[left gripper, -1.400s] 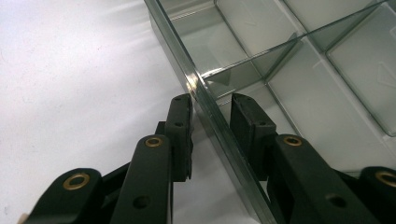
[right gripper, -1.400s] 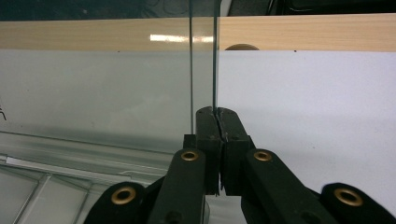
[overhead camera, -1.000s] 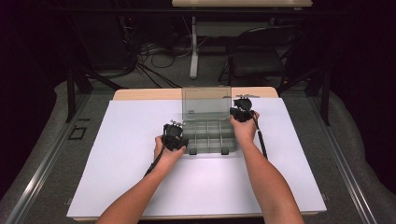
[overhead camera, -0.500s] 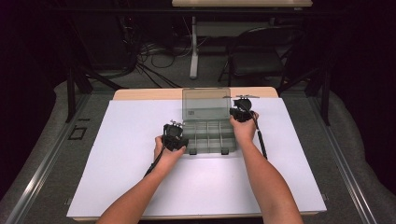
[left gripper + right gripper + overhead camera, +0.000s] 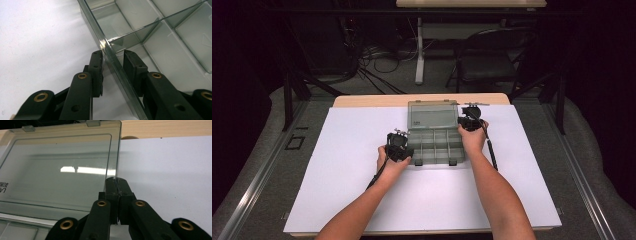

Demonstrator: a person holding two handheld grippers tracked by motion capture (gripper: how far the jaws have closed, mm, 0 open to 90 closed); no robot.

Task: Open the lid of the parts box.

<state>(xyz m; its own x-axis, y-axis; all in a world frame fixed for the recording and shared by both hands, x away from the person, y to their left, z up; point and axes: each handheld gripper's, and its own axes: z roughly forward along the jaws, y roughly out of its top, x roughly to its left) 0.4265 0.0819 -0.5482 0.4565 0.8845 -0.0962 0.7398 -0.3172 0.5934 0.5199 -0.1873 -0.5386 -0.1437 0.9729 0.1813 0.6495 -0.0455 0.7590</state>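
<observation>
A clear, smoky organizer box (image 5: 434, 149) with several empty compartments lies on the white sheet, its lid (image 5: 432, 116) raised at the far side. My left gripper (image 5: 398, 147) is at the box's left side. In the left gripper view its jaws straddle the left wall (image 5: 91, 17), one jaw outside and one inside, left gripper (image 5: 112, 56) pressed close on it. My right gripper (image 5: 469, 120) holds the lid's right edge. In the right gripper view the right gripper (image 5: 116, 181) is shut on that edge of the lid (image 5: 57, 170).
A white sheet (image 5: 337, 175) covers most of the wooden table (image 5: 362, 100), with bare room left, right and in front of the box. Beyond the table's far edge stand a dark chair (image 5: 492, 60), a table leg and cables on the floor.
The lid has tipped a little farther back and its top edge sits lower. The right gripper moved slightly with it. The left gripper stayed on the box's wall.
</observation>
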